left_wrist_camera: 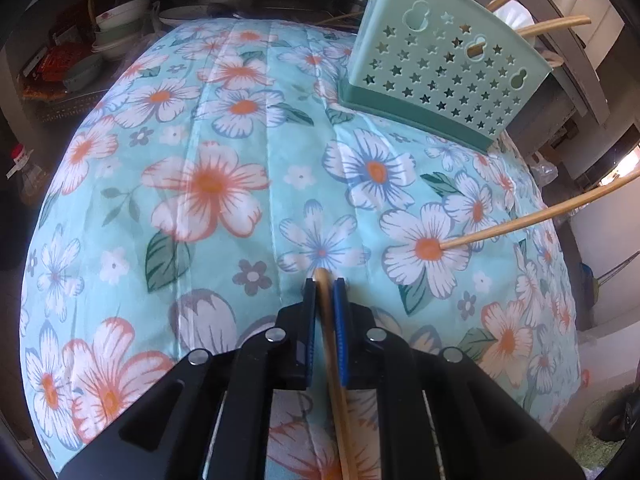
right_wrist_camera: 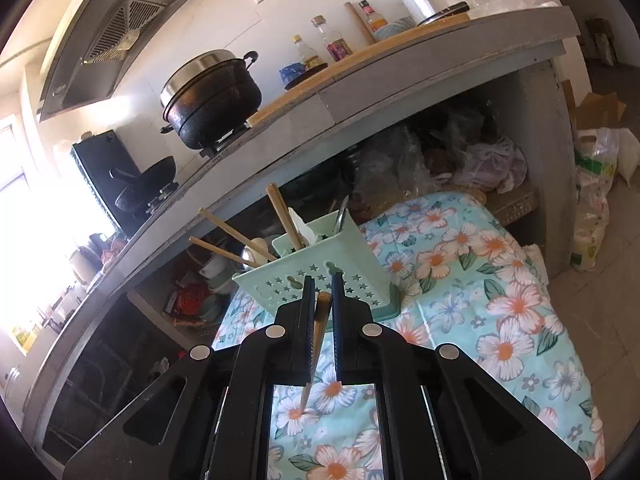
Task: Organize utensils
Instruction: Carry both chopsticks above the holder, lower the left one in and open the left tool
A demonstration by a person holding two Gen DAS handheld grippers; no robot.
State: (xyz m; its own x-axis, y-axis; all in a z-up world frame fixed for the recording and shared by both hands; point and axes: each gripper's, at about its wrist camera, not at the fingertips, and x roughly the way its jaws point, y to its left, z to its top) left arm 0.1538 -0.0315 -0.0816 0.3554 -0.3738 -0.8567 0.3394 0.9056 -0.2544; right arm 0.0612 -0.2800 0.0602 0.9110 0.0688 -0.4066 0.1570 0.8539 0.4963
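**Left-wrist view: a chopstick in each gripper, holder waiting ahead**

Left-wrist view, nearest first: your left gripper [left_wrist_camera: 323, 280] was closed on a wooden chopstick [left_wrist_camera: 334, 364], which ran between the two pads and poked out just past their tips. At about 3 o'clock, a second chopstick [left_wrist_camera: 532, 220] came in from the right edge, its tip resting on or just above an orange flower centre of the floral cloth [left_wrist_camera: 208, 184]; which of the two I could not tell. Farther off, at 1 o'clock, the green utensil holder [left_wrist_camera: 436, 76] stood on the cloth with several chopsticks [left_wrist_camera: 554, 24] leaning out of its top.

In the right-wrist view, your right gripper [right_wrist_camera: 320, 286] was pinched on its own chopstick [right_wrist_camera: 318, 336], thick end forward at the fingertips, thin end trailing back over the cloth. Just beyond, at 12 o'clock, stood the holder, with chopsticks and what looked like a spoon already in its compartments. Behind it ran the grey counter [right_wrist_camera: 360, 92], with a black pot [right_wrist_camera: 212, 96] at 11 o'clock.

You seemed to be mid-task: both sticks picked up, neither yet stowed. The next move probably called for you to carry the right chopstick over the holder's open top, tip it so one end points down, and only then release. Watch the sticks already leaning out; a nudge could knock them or the light holder over.
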